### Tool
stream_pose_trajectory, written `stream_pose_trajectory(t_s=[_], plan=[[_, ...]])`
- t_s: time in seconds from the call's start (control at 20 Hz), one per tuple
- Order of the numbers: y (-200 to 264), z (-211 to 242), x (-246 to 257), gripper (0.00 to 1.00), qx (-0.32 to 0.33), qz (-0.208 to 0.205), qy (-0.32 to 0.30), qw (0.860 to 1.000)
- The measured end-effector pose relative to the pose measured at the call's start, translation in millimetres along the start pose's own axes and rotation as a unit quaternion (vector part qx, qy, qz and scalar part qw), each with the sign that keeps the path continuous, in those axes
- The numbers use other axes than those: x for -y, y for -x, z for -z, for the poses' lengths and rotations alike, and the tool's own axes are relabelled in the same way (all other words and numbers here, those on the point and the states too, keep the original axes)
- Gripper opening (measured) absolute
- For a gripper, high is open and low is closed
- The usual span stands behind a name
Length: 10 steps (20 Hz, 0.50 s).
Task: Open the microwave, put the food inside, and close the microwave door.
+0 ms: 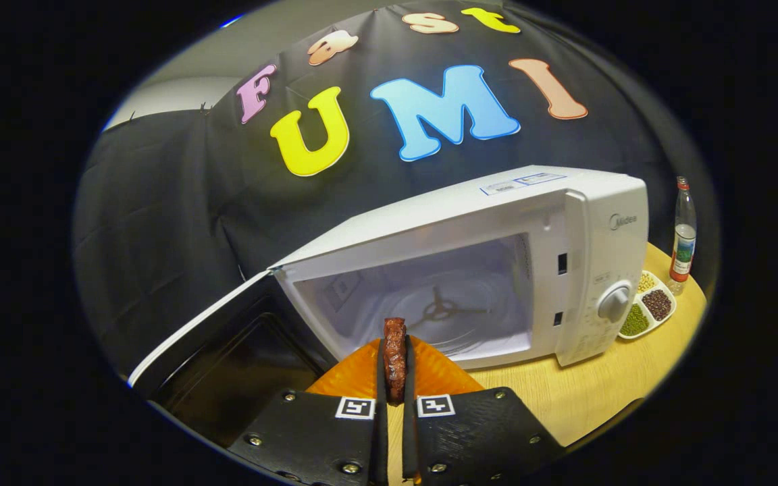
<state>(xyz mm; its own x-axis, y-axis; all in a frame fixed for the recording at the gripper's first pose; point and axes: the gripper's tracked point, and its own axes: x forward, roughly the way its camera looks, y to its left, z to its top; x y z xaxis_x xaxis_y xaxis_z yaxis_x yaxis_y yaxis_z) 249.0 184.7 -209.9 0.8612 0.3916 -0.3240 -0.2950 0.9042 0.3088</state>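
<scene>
A white microwave (585,223) stands on the wooden table (585,398) with its door (227,344) swung wide open to the left. Its bare cavity shows a glass turntable (456,320). My gripper (395,364) is shut on a dark brown piece of food (394,354), held upright between both fingers. The food hangs just in front of the cavity opening, above an orange plate (355,378) that lies on the table under the fingers.
A divided white dish of beans (649,307) and a clear bottle with a red cap (683,236) stand to the right of the microwave. The control knob (614,302) sits on the microwave's right panel. The open door takes up the space left of the fingers.
</scene>
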Motion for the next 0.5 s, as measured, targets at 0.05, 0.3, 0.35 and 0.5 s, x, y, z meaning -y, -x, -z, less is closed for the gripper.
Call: stream_pose_trajectory(t_s=[0.05, 0.3, 0.35, 0.5], plan=[[-10.0, -0.4, 0.7, 0.08, 0.002, 0.001, -0.003, 1.000], [-53.4, -8.5, 10.2, 0.08, 0.017, 0.002, -0.027, 0.999], [-61.5, -6.9, 11.9, 0.08, 0.017, 0.003, -0.032, 0.999], [-79.8, 5.2, 25.5, 0.08, 0.002, 0.016, -0.041, 0.999]])
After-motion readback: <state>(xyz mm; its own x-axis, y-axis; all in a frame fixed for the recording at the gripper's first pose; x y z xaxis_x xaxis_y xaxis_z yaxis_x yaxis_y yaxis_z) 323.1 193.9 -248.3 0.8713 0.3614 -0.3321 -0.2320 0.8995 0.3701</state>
